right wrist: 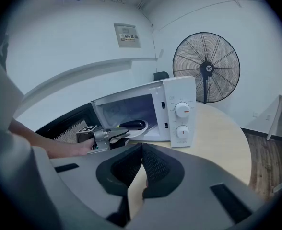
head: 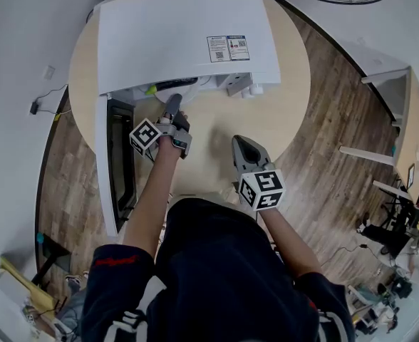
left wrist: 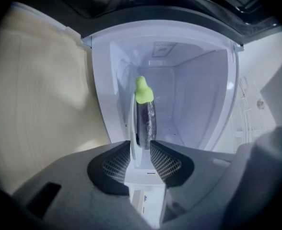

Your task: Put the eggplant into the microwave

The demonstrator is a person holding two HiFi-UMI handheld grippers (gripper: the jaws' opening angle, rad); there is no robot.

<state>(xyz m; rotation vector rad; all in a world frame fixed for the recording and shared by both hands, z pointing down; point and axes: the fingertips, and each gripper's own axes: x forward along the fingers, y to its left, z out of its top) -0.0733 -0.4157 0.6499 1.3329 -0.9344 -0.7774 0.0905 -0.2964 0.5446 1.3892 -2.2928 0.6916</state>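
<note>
At far left, finds the microwave door swung fully open, reaching out past the edge of the round table. Next along, records the left gripper at the mouth of the white microwave, pointing nearly level into the cavity, jaws apart and pads pressing on nothing. Notes the rim of a white plate standing in the gap between them. Locates the eggplant inside the microwave cavity, lying on that plate just beyond the jaw tips, dark body toward the gripper, green stem end toward the back wall. Further right, records the right gripper held over the table in front of the microwave, tilted downward, jaws closed together at the tips with nothing between. At far right, notes a standing fan behind the table.
</note>
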